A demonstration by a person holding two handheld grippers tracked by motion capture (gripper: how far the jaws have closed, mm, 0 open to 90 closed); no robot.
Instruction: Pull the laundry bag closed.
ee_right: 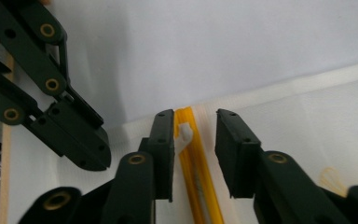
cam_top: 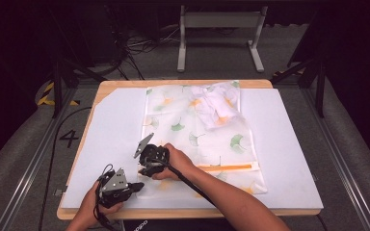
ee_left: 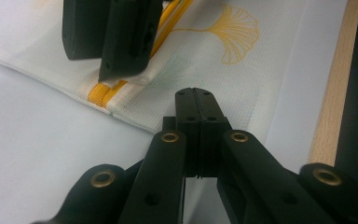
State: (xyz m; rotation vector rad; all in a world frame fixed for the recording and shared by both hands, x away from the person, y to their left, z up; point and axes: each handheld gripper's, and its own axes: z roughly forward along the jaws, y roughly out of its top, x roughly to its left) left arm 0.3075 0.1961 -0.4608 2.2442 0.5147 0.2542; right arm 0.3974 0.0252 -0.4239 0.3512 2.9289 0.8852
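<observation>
Right tongs gape astride yellow zipper.

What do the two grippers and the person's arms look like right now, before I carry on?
Both the left gripper and the right gripper are black, with linkage arms pinned by brass-coloured rivets and flat rectangular pads. Each carries a grey three-cornered plate on top and trails a black cable. The forearms are bare, with no sleeves in sight.

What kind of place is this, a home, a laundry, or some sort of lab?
Most likely a lab or recording studio: a white-covered table stands alone amid dark curtains, loose floor cables and a metal stand, with a mesh laundry bag laid out on it.
</observation>
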